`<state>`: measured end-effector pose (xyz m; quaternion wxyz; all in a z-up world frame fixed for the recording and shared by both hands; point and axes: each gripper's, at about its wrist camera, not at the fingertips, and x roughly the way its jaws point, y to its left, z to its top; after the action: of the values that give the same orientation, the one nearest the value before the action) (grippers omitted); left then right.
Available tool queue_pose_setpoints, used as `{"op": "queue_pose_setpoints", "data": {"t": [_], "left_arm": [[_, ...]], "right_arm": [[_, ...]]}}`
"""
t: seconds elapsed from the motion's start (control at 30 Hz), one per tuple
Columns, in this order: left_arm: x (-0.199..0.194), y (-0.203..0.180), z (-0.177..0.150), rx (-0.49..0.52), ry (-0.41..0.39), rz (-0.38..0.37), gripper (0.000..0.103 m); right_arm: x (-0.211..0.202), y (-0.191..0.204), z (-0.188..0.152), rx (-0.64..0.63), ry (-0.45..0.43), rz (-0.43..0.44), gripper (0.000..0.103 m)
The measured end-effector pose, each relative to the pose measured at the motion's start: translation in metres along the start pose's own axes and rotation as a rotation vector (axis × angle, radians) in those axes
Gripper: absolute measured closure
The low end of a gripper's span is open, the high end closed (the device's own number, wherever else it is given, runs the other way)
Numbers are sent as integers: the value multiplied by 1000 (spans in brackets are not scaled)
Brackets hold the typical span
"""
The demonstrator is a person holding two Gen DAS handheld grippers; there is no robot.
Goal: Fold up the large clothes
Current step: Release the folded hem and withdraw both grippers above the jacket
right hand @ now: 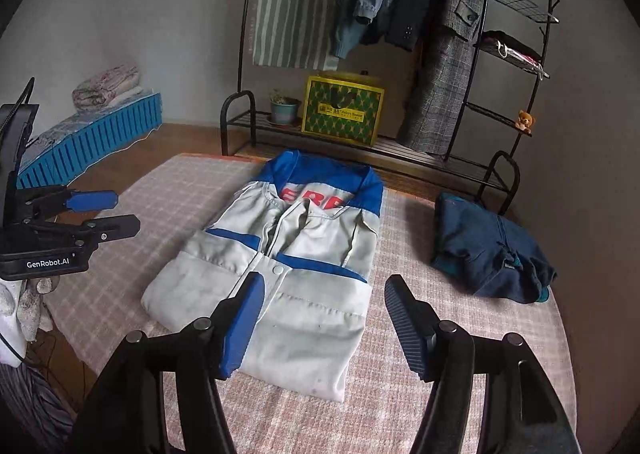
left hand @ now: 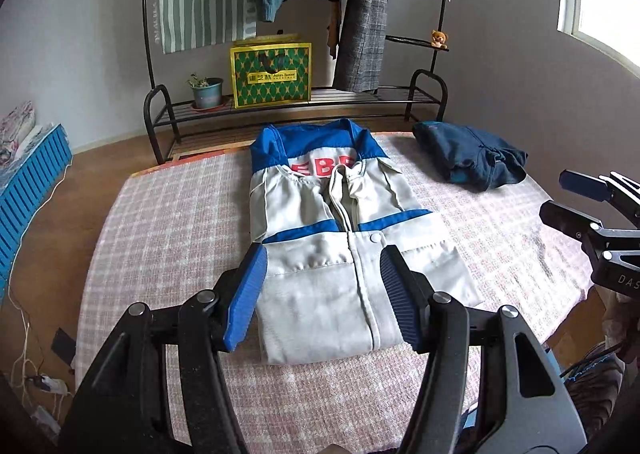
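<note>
Left gripper (left hand: 322, 296) fingers apart, empty | jacket (left hand: 340, 254) folded on table (left hand: 160, 234)

Home bedroom: clothes rack (left hand: 360, 13), bedding (right hand: 108, 85)

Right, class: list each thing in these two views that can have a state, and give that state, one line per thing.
Grey and blue jacket: folded, lying flat on the table, front snapped shut.
Dark blue garment: folded, lying on the table beside the jacket.
Left tool: open, empty, above the jacket.
Right tool: open, empty, above the jacket.
Checked coat: hanging on the rack.
Yellow-green bag: upright on the rack's bottom shelf.
</note>
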<state>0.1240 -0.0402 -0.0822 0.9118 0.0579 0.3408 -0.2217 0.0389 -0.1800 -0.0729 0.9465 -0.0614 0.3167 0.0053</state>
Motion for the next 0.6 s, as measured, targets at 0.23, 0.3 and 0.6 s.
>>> {"op": "queue_pose_setpoints", "data": {"t": [0.23,0.3,0.6], "left_arm": [[-76,-24,15,22,-153,22,29],[-88,-29,20,39,-177,25,29],[-105,-34,44,80,-229,83,28]], "right_arm": [[-58,-18,14,12,-115,0,10],[-70,-23,19,4,-138,-37,8],[-91,-50,48,31,-177,-41,0]]}}
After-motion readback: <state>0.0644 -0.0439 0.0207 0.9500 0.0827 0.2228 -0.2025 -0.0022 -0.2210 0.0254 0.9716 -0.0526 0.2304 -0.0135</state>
